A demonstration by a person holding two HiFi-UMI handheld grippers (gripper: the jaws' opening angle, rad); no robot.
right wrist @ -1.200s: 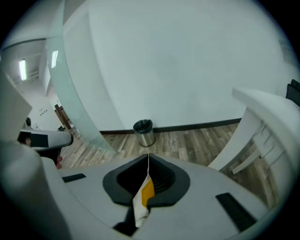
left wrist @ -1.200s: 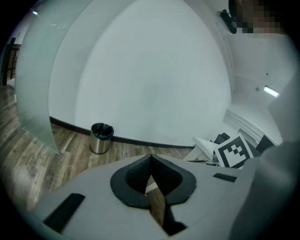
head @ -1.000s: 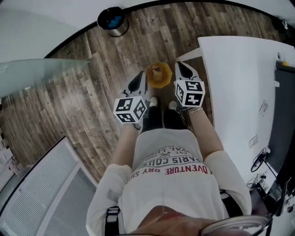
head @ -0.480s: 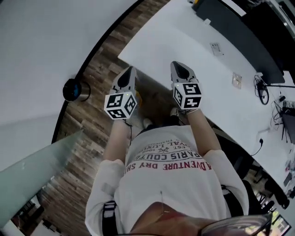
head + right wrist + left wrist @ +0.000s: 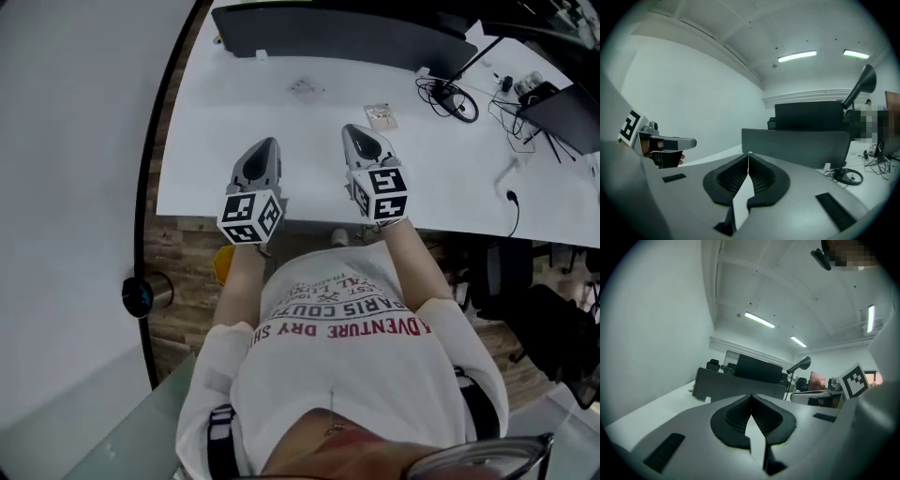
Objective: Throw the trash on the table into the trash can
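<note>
Nearest, down on the floor by the left arm, a yellow bin (image 5: 222, 263) is seen, half hidden under the table edge. A round metal bin (image 5: 141, 295) stands further left. Which one is meant for the trash cannot be told for sure.

Just over the near edge of the white table (image 5: 206, 141), the left gripper (image 5: 265, 146) and the right gripper (image 5: 356, 134) are held side by side, pointing across it. Both are squeezed tight, with nothing between the jaws.

A little past the right gripper, a small flat packet (image 5: 380, 115) lies on the table. It is taken to be the trash. Further on and to the left, a second flat scrap (image 5: 302, 87) is seen, too small to make out. Behind these a dark screen wall (image 5: 337, 37) runs along the table, and cables (image 5: 450, 98) lie off to the right.

The step in hand is thought to be the reach for a piece of trash. The jaws should be let apart before the packet is reached. Since it is thin, it should be come at low and pinched by one edge. The cables should be kept away from.
</note>
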